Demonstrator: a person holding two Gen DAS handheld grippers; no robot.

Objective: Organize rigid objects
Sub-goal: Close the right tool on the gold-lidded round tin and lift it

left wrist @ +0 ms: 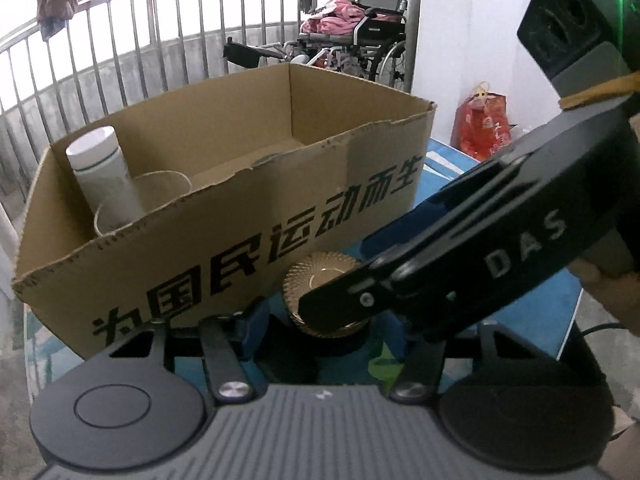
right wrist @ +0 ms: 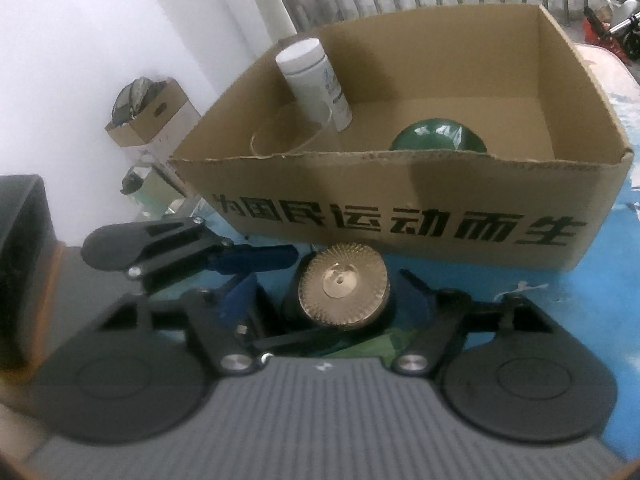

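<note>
My left gripper [left wrist: 316,328] and right gripper [right wrist: 326,300] match: grey ribbed bodies, black round discs, black link arms on silver screws, blue finger pads. The right's side reads "DAS", with a green light glowing

My left camera looks steeply down over my left tongs [left wrist: 316,328], close to the cardboard box [left wrist: 240,208], with my right tongs crossing from the right. My right camera faces likewise from further right. Both share the box and the gold ribbed lid [right wrist: 344,290].
</note>
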